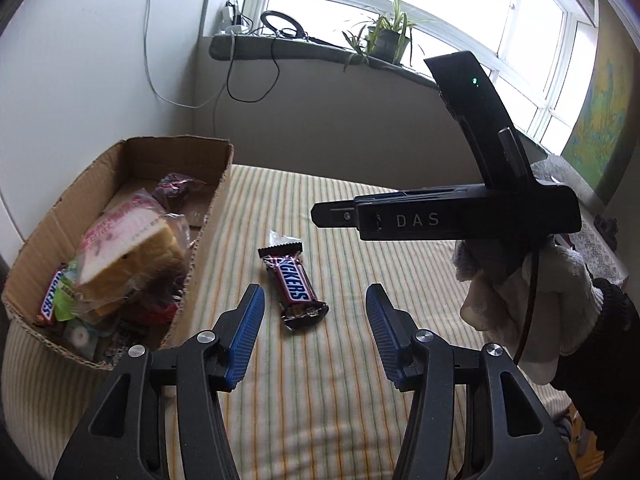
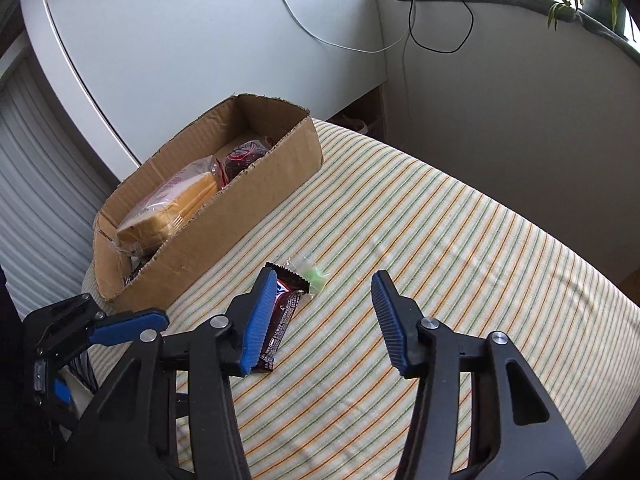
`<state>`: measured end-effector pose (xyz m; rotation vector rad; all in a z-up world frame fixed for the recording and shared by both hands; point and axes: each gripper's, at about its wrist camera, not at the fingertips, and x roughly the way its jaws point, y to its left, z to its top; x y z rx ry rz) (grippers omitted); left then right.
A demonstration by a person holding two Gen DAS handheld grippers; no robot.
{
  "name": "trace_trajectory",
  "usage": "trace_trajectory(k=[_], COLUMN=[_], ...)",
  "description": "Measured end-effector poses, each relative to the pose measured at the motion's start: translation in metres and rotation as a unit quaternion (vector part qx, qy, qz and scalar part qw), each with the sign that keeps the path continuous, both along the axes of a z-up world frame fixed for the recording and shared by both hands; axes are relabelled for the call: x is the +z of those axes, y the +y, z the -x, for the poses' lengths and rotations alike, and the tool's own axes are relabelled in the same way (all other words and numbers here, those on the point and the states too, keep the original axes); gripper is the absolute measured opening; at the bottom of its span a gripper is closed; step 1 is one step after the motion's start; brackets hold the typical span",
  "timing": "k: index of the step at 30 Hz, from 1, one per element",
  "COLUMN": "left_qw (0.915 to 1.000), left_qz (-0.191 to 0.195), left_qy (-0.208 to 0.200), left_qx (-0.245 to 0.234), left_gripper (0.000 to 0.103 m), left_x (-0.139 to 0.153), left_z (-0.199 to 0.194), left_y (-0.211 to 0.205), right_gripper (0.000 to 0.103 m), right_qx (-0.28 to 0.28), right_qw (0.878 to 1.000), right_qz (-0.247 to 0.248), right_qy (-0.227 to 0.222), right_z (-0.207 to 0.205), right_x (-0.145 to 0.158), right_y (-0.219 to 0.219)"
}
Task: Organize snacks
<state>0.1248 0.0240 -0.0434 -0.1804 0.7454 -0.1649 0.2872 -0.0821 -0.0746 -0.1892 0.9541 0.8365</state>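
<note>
A Snickers bar (image 1: 294, 292) lies on the striped cloth (image 1: 320, 408) just beyond my left gripper (image 1: 315, 320), which is open and holds nothing. The cardboard box (image 1: 196, 248) to its left holds a bread pack (image 1: 132, 248), another Snickers (image 1: 50, 300) and several small snacks. In the right wrist view my right gripper (image 2: 324, 308) is open over bare cloth (image 2: 440, 240). The Snickers bar (image 2: 282, 320) sits partly behind its left finger. A small clear wrapper with a green sweet (image 2: 314, 274) lies just past the bar, near the box (image 2: 240, 216).
A gloved hand (image 1: 520, 300) holds the right tool's black housing (image 1: 460, 220) to the right of the bar. One blue finger of the left gripper (image 2: 128, 325) shows at lower left. White cabinet (image 2: 200, 40), window sill with plants (image 1: 384, 44) and hanging cables stand behind the table.
</note>
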Motion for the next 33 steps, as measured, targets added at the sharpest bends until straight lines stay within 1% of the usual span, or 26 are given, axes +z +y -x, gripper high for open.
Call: trace_trajectory(k=[1,3,8,13,17,18,20,22,28,33], left_qw=[1.0000,0.9997,0.9984,0.9964,0.9947,0.9945,0.9940,0.9934,0.9929,0.9925], left_qz=[-0.006,-0.020,-0.033,-0.049,-0.056,-0.057,-0.059,-0.064,-0.066,-0.078], left_qy=[0.004,0.010,0.033,0.052,0.067,0.068,0.072,0.074,0.075,0.077], left_qx=[0.001,0.008,0.032,0.045,0.054,0.055,0.056,0.060,0.065,0.054], left_gripper=[0.052,0.052,0.052,0.052,0.046,0.041,0.038,0.030,0.027,0.027], left_x=[-0.003,-0.010,-0.027,-0.041,-0.051,-0.052,-0.053,-0.053,-0.050,-0.050], left_z=[-0.005,-0.014,-0.033,-0.049,-0.058,-0.060,-0.063,-0.067,-0.060,-0.049], left_y=[-0.004,-0.011,-0.013,-0.018,-0.019,-0.020,-0.020,-0.020,-0.018,-0.023], right_gripper=[0.046,0.045,0.042,0.039,0.037,0.037,0.037,0.037,0.037,0.037], right_qx=[0.010,0.029,0.073,0.092,0.101,0.104,0.109,0.112,0.125,0.135], right_qw=[1.000,1.000,0.997,0.996,0.995,0.994,0.994,0.993,0.991,0.989], right_qz=[0.003,0.008,0.013,0.015,0.019,0.020,0.023,0.030,0.037,0.050], right_qy=[0.000,0.002,0.005,0.007,0.003,0.001,-0.002,-0.012,-0.023,-0.042], right_z=[-0.001,-0.004,-0.011,-0.019,-0.022,-0.022,-0.021,-0.019,-0.014,-0.009], right_x=[-0.003,-0.009,-0.020,-0.029,-0.034,-0.036,-0.038,-0.039,-0.038,-0.041], right_y=[0.000,0.001,0.006,0.008,0.011,0.012,0.014,0.015,0.020,0.036])
